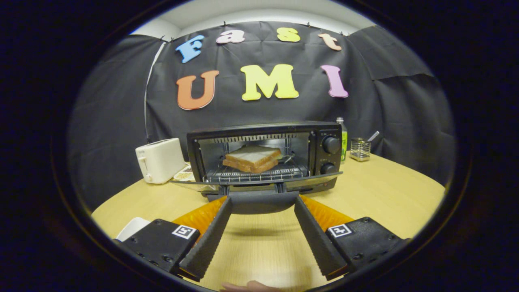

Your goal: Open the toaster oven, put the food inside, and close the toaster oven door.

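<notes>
A black toaster oven [324, 162] stands on the wooden table [389, 190] just ahead of me. Its door [308, 177] hangs down flat and open. Two stacked slices of toast [252, 158] rest on the wire rack [251, 175] inside. My gripper [262, 201] is open, fingers spread wide, and their tips reach the door handle [261, 205]. The handle spans the gap from one fingertip to the other. I cannot tell whether the tips touch it.
A white pop-up toaster [160, 160] sits left of the oven with a small patterned plate [184, 175] beside it. Right of the oven stand a green bottle [344, 140] and a wire holder [360, 149]. A white object [133, 228] lies near my left finger. A hand [247, 287] shows below.
</notes>
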Available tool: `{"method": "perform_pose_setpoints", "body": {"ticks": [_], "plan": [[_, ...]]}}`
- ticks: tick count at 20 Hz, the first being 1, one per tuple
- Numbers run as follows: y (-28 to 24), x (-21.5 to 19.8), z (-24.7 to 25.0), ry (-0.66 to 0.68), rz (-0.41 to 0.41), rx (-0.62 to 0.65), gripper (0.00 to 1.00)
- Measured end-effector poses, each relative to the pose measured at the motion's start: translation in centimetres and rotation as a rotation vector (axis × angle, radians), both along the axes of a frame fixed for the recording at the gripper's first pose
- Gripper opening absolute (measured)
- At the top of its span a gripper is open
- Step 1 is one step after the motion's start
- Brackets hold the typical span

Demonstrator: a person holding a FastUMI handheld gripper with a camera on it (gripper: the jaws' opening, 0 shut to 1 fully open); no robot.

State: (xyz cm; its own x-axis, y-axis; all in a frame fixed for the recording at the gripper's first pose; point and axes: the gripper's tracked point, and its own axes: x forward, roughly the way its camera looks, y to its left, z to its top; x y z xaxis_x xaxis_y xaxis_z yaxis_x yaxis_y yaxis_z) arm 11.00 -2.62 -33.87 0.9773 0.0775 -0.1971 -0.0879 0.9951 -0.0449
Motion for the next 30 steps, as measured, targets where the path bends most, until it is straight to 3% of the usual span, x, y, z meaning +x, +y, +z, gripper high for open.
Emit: {"method": "perform_pose_setpoints", "body": {"ticks": [9,14,19,23,30], "plan": [[1.1,1.5,3.6,0.007,0.019,-0.011,1.00],[1.8,-0.2,9.0,-0.071,0.023,-0.038,1.00],[3.5,-4.9,17.9,-0.157,0.075,-0.012,1.00],[3.4,-10.5,25.1,-0.234,0.040,-0.085,1.00],[4.7,-19.8,31.3,-0.261,0.071,-0.106,1.00]]}}
